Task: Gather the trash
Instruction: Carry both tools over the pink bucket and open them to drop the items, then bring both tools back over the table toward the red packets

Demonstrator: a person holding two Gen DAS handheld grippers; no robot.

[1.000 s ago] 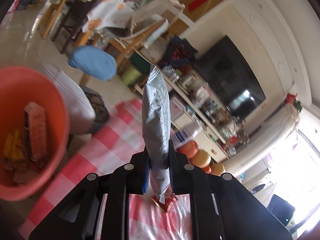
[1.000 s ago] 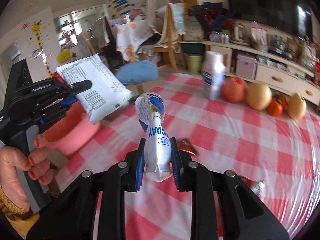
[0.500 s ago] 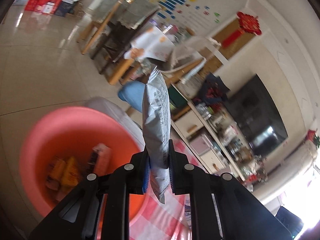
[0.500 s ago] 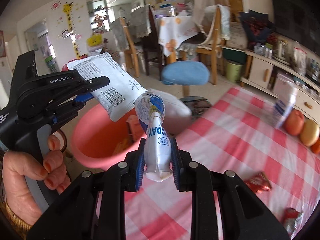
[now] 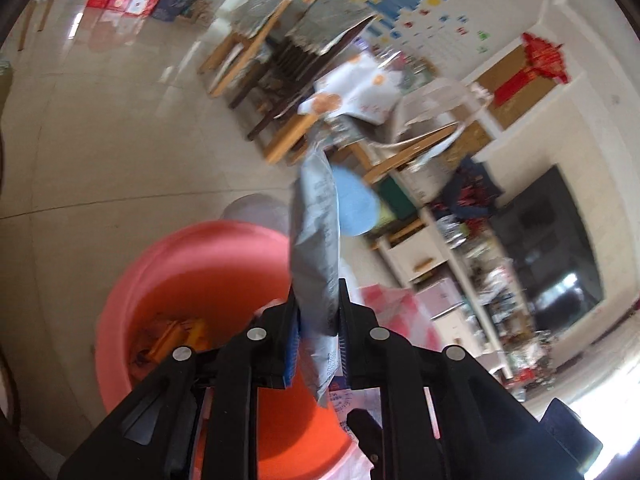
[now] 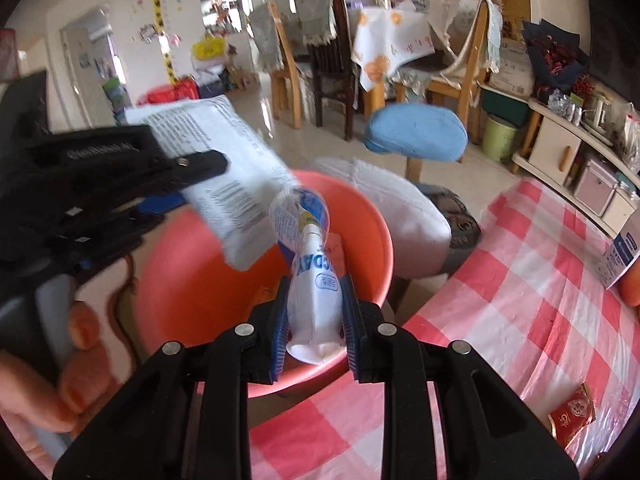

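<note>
Beside the checked tablecloth (image 6: 540,280), an orange basin (image 6: 360,216) sits below both grippers. The left gripper (image 5: 318,320) clamps a silver packet (image 5: 316,248) pointing forward; the right gripper (image 6: 314,312) pinches a crumpled white wrapper (image 6: 308,248) upright over the basin.

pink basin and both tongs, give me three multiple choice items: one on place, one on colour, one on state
1. Where is the silver packet held by the left tongs?
A. flat on the table
B. above the pink basin
C. on the blue stool

2. What colours is the checked tablecloth?
A. green and yellow
B. blue and black
C. red and white

3. What state are the right tongs in?
A. shut on the white pouch
B. open, holding nothing
C. shut on a fruit

Answers: 1 B, the right wrist view shows the packet hanging over the basin's opening. 2 C, red and white squares cover the table. 3 A, both pads press the pouch's lower end.
</note>
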